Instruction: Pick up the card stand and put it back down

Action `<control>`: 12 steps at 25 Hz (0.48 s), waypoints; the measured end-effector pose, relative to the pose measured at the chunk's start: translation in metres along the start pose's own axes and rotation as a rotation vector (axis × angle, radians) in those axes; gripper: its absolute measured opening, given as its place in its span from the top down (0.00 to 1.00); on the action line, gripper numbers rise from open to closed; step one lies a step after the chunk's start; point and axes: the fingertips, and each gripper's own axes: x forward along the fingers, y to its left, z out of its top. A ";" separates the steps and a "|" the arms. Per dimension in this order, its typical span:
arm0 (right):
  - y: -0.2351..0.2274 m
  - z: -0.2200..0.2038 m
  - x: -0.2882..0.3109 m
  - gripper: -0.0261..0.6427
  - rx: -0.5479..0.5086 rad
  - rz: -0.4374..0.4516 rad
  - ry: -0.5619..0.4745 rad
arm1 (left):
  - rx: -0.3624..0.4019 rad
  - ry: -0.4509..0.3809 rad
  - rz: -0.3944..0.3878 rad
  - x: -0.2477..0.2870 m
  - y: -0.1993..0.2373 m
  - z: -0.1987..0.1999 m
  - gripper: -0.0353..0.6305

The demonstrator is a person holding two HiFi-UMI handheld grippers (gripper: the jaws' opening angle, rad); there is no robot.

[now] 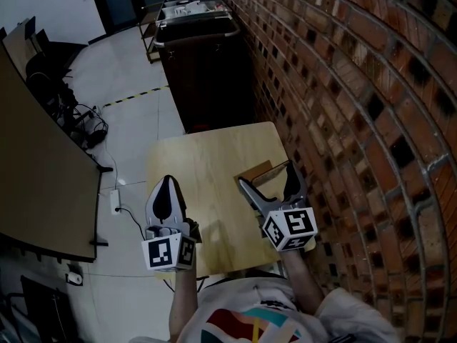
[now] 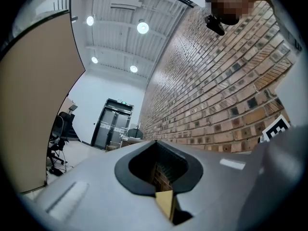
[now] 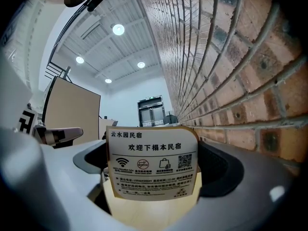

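The card stand [image 1: 257,171] is a small brown wooden piece near the right edge of the wooden table [image 1: 203,163]. In the right gripper view it holds a white printed card [image 3: 153,165], upright and facing the camera. My right gripper [image 1: 271,183] is open, with one jaw on each side of the stand; I cannot tell whether they touch it. The card fills the gap between the jaws of the right gripper [image 3: 155,170]. My left gripper [image 1: 167,200] hovers at the table's left edge, shut and holding nothing. Up close, the left gripper [image 2: 156,170] points along the brick wall.
A brick wall [image 1: 357,120] runs close along the table's right side. A dark cabinet [image 1: 203,70] stands just beyond the table's far edge. A brown partition [image 1: 36,184] and floor cables [image 1: 89,127] lie to the left.
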 end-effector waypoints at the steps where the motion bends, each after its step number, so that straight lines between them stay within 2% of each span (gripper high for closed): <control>1: 0.000 0.001 0.000 0.12 0.001 -0.002 -0.001 | 0.001 0.001 -0.001 0.000 0.000 0.000 0.94; 12: -0.001 -0.001 0.001 0.12 0.007 0.001 0.006 | -0.011 0.021 -0.002 0.002 0.001 -0.006 0.94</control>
